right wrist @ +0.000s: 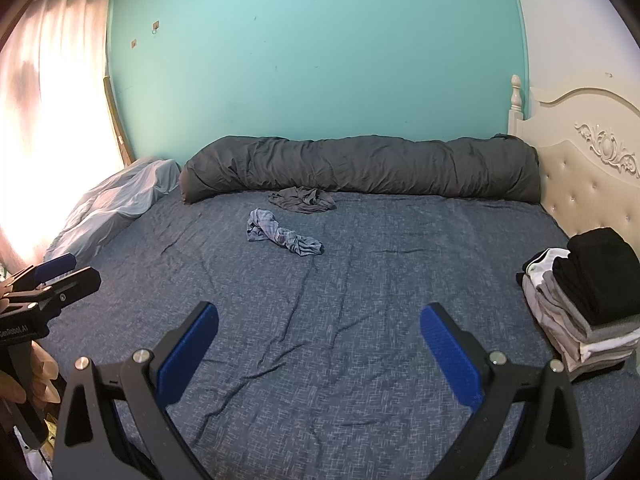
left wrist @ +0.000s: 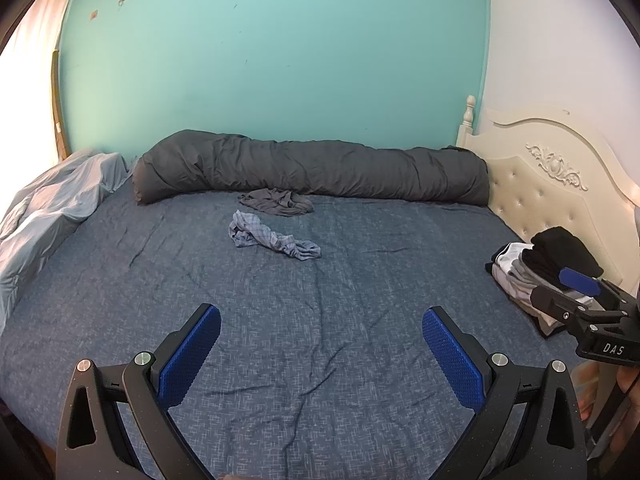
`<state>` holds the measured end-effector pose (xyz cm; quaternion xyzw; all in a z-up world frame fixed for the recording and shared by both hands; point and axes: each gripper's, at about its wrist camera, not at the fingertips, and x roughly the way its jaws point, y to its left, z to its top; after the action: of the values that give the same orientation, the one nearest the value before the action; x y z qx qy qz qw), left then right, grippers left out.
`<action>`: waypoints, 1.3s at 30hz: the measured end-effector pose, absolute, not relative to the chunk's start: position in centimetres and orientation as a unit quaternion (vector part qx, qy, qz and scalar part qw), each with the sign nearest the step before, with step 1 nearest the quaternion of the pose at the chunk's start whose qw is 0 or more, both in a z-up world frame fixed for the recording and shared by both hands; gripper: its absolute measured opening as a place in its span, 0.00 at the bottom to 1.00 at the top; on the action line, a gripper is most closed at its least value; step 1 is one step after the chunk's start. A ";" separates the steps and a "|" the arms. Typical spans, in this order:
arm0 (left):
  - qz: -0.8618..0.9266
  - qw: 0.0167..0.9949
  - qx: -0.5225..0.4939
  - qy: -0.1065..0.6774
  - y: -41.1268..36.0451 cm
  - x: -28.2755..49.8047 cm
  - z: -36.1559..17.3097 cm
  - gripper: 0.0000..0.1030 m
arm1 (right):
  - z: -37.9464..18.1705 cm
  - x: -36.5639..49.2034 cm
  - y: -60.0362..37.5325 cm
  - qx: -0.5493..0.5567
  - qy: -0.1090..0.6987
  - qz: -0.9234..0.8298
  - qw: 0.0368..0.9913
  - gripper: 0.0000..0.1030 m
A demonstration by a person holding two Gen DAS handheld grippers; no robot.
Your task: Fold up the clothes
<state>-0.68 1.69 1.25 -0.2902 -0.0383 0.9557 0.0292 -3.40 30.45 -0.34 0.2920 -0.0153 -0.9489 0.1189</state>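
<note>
**Both grippers wide open above the bed**

While the left gripper (left wrist: 321,330) hovers over the blue bed sheet (left wrist: 360,280) with its jaws spread wide and nothing between them, the right gripper (right wrist: 319,330) hangs beside it, equally open and empty. Well ahead of both lies a crumpled checked garment (left wrist: 274,240), with a grey garment (left wrist: 276,202) just beyond it, against the rolled dark duvet (left wrist: 312,170). Right of the grippers sits a stack of folded clothes (right wrist: 588,300), near the headboard (right wrist: 588,184).

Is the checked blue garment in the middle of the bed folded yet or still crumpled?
Still crumpled. The checked blue garment lies twisted in a loose rope on the bedsheet, unlike the flat folded stack near the headboard.
</note>
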 end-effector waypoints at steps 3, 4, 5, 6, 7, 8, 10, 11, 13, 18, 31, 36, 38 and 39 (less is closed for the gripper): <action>0.956 0.030 -0.291 -0.040 1.5 -0.8 1.1 1.00 | -0.4 -3.5 30.5 0.293 -0.017 -0.949 0.118 0.99; 0.955 0.030 -0.291 -0.041 1.4 -0.8 1.1 1.00 | -0.4 -3.6 30.6 0.293 -0.017 -0.949 0.117 0.99; 0.955 0.029 -0.292 -0.042 1.4 -0.9 1.0 1.00 | -0.6 -3.7 30.6 0.295 -0.018 -0.948 0.120 0.99; 0.955 0.029 -0.293 -0.044 1.4 -1.0 0.9 1.00 | -0.7 -3.8 30.7 0.297 -0.020 -0.947 0.122 0.99; 0.954 0.029 -0.296 -0.046 1.3 -1.2 0.8 1.00 | -0.9 -4.0 30.7 0.301 -0.023 -0.945 0.127 0.99; 0.953 0.028 -0.297 -0.048 1.1 -1.4 0.6 1.00 | -1.2 -4.2 30.6 0.303 -0.024 -0.944 0.129 0.99; 0.953 0.026 -0.298 -0.051 0.8 -1.8 0.2 1.00 | -1.9 -4.7 30.4 0.308 -0.022 -0.942 0.129 0.99; 0.952 0.027 -0.300 -0.054 0.6 -2.1 -0.1 1.00 | -2.2 -5.0 30.4 0.310 -0.021 -0.942 0.129 0.99; 0.950 0.031 -0.305 -0.063 0.1 -2.7 -0.8 1.00 | -3.3 -6.0 30.1 0.320 -0.023 -0.938 0.135 0.99; 0.944 0.018 -0.320 -0.074 -1.4 -5.2 -3.4 1.00 | -6.2 -9.5 29.5 0.352 -0.039 -0.923 0.149 0.99; 0.926 -0.041 -0.352 -0.133 -7.7 -14.5 -14.6 1.00 | -14.6 -23.3 24.0 0.374 -0.018 -0.907 0.193 0.99; 0.916 -0.072 -0.356 -0.172 -11.3 -17.1 -19.4 1.00 | -17.3 -29.6 22.0 0.366 -0.009 -0.905 0.218 1.00; 0.911 -0.082 -0.359 -0.187 -12.5 -17.9 -21.2 1.00 | -18.4 -31.9 20.5 0.369 0.015 -0.903 0.220 1.00; 0.909 -0.087 -0.358 -0.194 -12.9 -18.2 -22.0 1.00 | -19.1 -33.3 19.7 0.375 0.023 -0.899 0.224 1.00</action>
<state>-18.17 -12.92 -22.00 -0.3584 -0.1944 0.9090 -0.0867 -33.25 19.70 -19.10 0.3746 0.0234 -0.8995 0.2237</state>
